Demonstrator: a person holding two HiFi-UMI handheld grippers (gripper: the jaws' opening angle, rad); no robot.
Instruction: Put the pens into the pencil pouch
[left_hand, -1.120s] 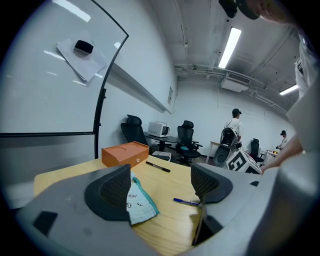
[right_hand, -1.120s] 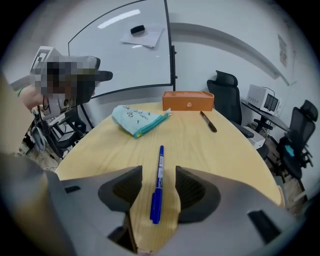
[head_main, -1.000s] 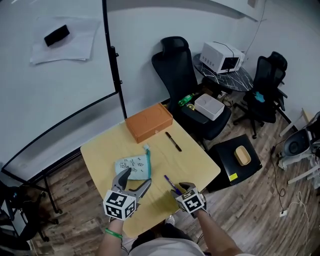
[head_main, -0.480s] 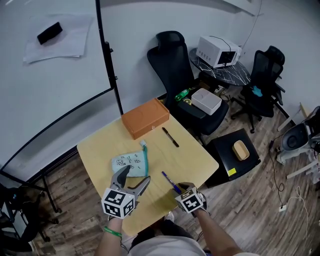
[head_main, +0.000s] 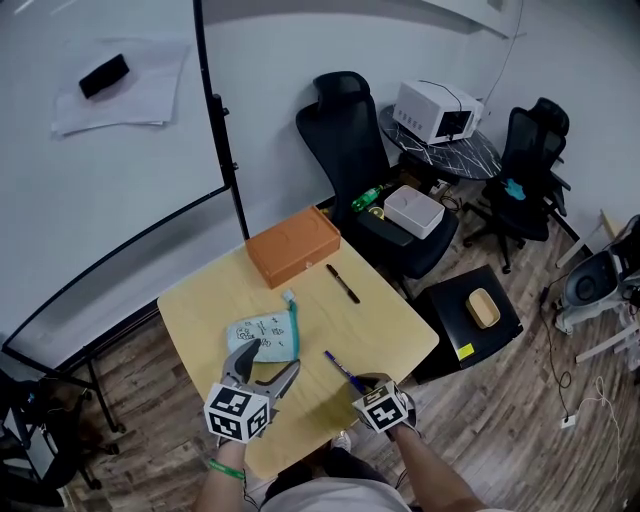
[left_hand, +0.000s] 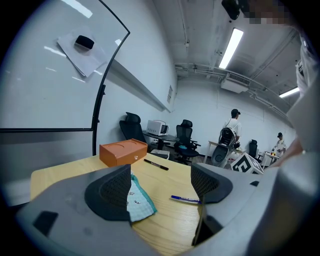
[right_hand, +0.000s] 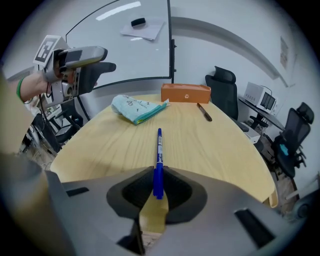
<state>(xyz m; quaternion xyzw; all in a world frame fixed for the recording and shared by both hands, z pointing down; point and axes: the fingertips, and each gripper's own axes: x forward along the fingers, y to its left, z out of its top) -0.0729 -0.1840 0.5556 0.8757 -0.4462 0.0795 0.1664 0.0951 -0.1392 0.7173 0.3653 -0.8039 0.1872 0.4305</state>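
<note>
**Blue pen gripped, pouch lying flat**

The right gripper (right_hand: 157, 187) has its jaws clenched on the blue pen (right_hand: 159, 150), which points out across the bench (head_main: 390, 320). The left gripper (left_hand: 162, 187) hovers with jaws spread at the near edge of the teal pouch (head_main: 266, 336), whose small printed doodles, perhaps lettering, are too fine to read. A black pen (head_main: 343, 283) lies near the orange box (head_main: 293, 245)

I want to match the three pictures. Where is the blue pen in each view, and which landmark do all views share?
Head view: blue pen low centre, its near end in the right gripper.
Left gripper view: pen lower centre, just left of the right jaw.
Right gripper view: pen centre, pointing away, clamped between the jaws.
Shared landmark: orange box, on the table's far side in every view.
</note>
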